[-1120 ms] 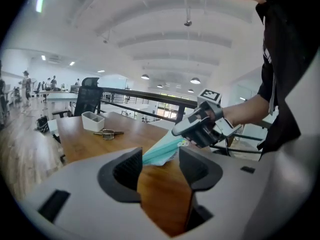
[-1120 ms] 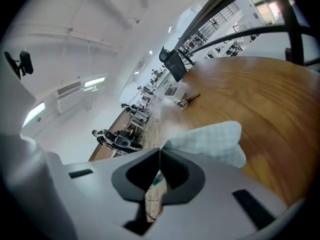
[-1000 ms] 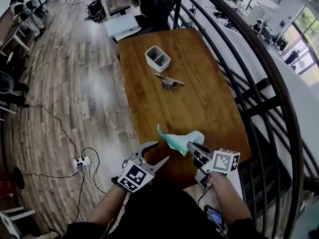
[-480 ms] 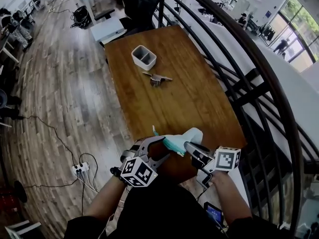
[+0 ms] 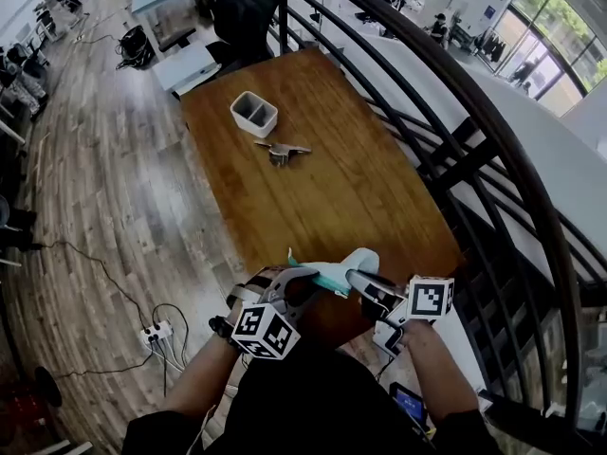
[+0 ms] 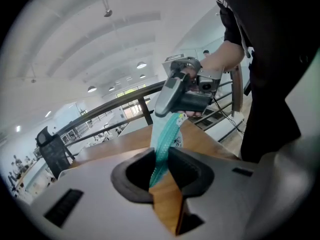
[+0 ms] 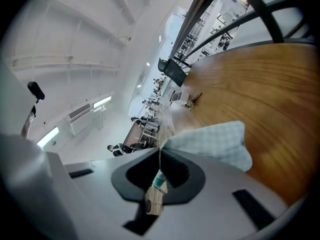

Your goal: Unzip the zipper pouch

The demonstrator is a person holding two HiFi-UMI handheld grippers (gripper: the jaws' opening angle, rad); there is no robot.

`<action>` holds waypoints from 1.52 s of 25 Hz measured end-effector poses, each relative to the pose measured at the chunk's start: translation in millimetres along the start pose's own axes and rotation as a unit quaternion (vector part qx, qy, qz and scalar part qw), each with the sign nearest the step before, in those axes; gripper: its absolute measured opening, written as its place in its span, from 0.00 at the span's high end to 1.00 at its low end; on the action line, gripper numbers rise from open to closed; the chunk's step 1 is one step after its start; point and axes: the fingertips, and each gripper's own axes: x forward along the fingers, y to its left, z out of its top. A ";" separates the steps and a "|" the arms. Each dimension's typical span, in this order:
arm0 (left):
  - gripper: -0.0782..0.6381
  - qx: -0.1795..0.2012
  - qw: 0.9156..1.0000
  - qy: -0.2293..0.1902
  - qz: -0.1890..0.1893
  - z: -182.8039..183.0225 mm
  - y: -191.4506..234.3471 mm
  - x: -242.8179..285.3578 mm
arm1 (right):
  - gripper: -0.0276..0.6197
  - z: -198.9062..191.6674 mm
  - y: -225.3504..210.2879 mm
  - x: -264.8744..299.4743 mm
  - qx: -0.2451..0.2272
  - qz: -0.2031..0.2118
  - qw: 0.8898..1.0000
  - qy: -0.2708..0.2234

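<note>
The left hand-held gripper [image 6: 161, 151] is closing its jaws on the teal zipper [image 6: 165, 139], and the tips seem to touch the band on both sides. The right hand-held gripper [image 7: 159, 151] is pressed together, pinching a small teal tab [image 7: 159, 181] and the thin edge of the pouch [image 7: 215, 139]. The pouch hangs in the air between the two, just above the near edge of the table [image 5: 322, 178].

I judge the step in hand is to take the second grip before pulling. I cannot tell if the tab is the slider's pull or only the end of the band, so this must be sure first. One side should hold the cloth firmly, close to the teeth. The other should draw the slider straight along the zipper and not sideways. The band should be kept tight, because a loose pouch will fold and the slider may jam.
</note>
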 end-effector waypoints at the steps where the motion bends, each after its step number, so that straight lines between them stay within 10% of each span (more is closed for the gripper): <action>1: 0.77 0.002 1.000 -0.001 -0.005 2.2 -1.6 -0.4 | 0.95 0.5 -2.9 -2.2 -0.003 -0.006 1.000 -0.002; 9: 0.85 -0.069 0.996 -0.012 -0.049 2.7 3.6 -5.6 | 0.77 -1.9 -22.0 -16.9 -0.067 -0.022 0.997 -0.012; 13: 0.85 -0.069 0.995 -0.007 -0.070 0.8 5.6 -9.0 | 0.72 -2.7 -24.9 -25.6 -0.181 -0.049 0.982 -0.003; 19: 0.85 -0.088 0.992 -0.006 -0.088 2.9 8.5 -13.8 | 0.61 -21.0 -12.6 -13.9 -0.495 -0.100 0.861 0.056; 25: 0.85 -0.086 0.991 0.004 -0.107 3.2 6.5 -14.9 | 0.63 -28.9 -3.7 0.7 -0.596 -0.089 0.795 0.076; 31: 0.85 -0.119 0.985 -0.008 -0.121 5.0 9.1 -18.6 | 0.70 -31.7 -1.2 11.5 -0.624 -0.083 0.773 0.085; 38: 0.85 -0.134 0.984 -0.011 -0.117 1.3 14.3 -18.9 | 0.87 -34.4 9.6 16.3 -0.611 -0.060 0.785 0.081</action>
